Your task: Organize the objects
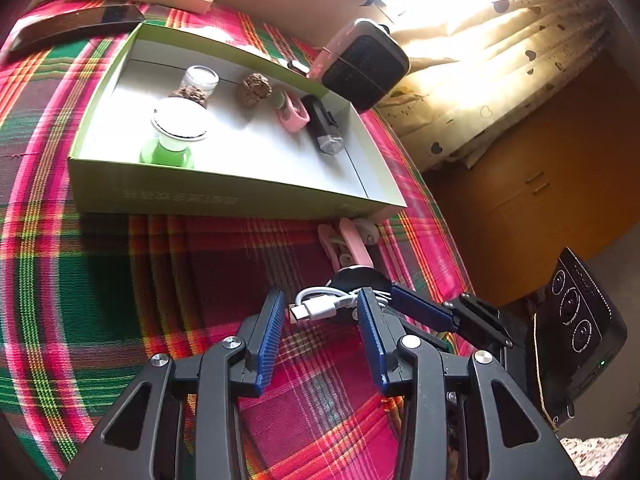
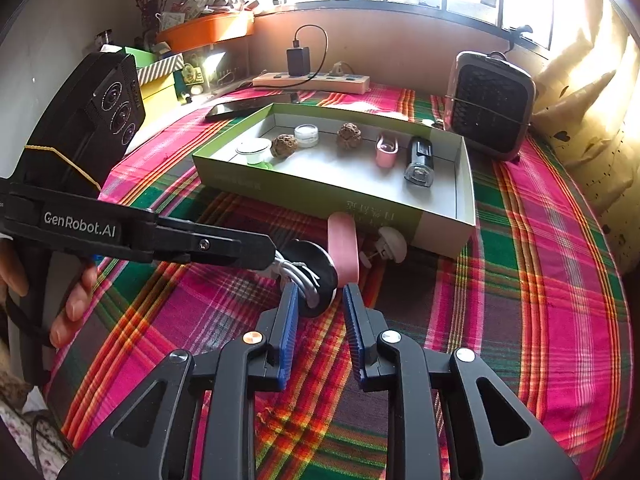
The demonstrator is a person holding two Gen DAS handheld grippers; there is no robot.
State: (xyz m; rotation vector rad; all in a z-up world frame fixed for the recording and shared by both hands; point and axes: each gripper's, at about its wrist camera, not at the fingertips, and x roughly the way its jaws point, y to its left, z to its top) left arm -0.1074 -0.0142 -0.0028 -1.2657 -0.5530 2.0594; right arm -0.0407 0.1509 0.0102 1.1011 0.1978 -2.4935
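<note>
A: Nearest in the right wrist view, the right gripper (image 2: 320, 300) sits low centre, its jaws narrowed around the rim of a black disc (image 2: 320, 280) wound with a white cable (image 2: 298, 276). Whether the blue pads actually press on it, I cannot tell.

B: And the left gripper (image 1: 320, 312)? In its own view the jaws stand partly open at lower centre, with the cable's white plug (image 1: 316, 308) lying between the fingers, not squeezed.

A: In the right view it reaches in from the left edge, tip at the disc, held by a hand (image 2: 72, 300).

B: Just past the disc, a pink clip (image 2: 344, 246) and a small white piece (image 2: 386, 244) lie on the plaid cloth (image 2: 540, 280) of the worktop, against the green box (image 2: 320, 196).

A: Inside the box: a green-based cup (image 2: 254, 152), two walnuts (image 2: 348, 136), a small jar (image 2: 307, 135), a pink holder (image 2: 386, 154), a black bike light (image 2: 418, 162).

B: Farthest back, a phone (image 2: 248, 108), a power strip (image 2: 312, 80) and a small heater (image 2: 492, 120) at upper right.
</note>
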